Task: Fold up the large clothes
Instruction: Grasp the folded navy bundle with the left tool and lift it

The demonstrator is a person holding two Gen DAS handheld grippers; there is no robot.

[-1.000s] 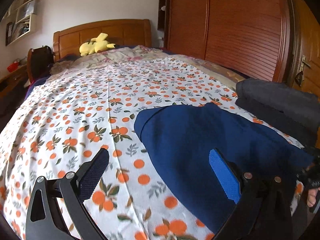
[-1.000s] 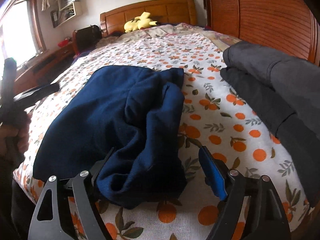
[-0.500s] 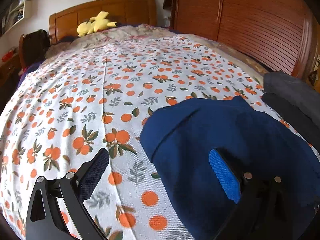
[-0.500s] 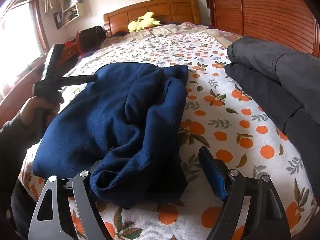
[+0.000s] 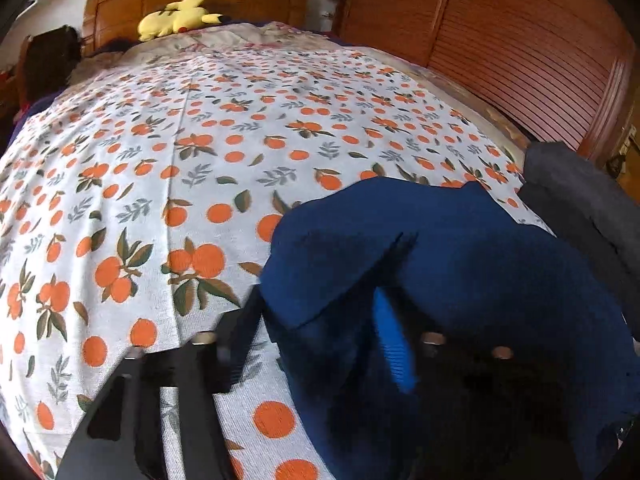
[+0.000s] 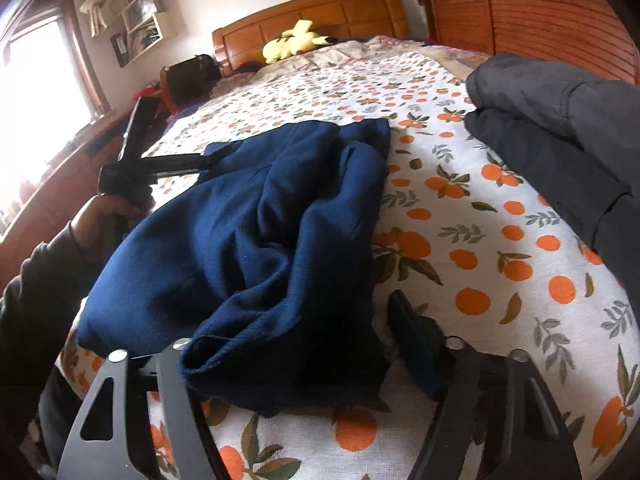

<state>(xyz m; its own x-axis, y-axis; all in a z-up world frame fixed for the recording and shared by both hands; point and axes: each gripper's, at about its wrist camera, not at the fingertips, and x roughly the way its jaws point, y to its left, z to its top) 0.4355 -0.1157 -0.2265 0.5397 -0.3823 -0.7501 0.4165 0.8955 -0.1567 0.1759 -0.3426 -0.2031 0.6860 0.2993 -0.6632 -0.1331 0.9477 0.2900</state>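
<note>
Left wrist view: the left gripper [image 5: 316, 332] is closing over the near left edge of the navy garment [image 5: 460, 264], which lies at the foot edge of the bed [image 5: 200, 128]; cloth sits between the jaws, but whether the pads pinch yet I cannot tell. It should catch every layer.

Right wrist view: the right gripper [image 6: 304, 356] is closing round the bunched navy hem, not clearly clamped. Both grips should seat before lifting.

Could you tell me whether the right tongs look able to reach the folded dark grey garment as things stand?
Probably yes: the folded dark grey garment lies uncovered just right of the right tongs, though their closing jaws have navy blue cloth between them.
</note>
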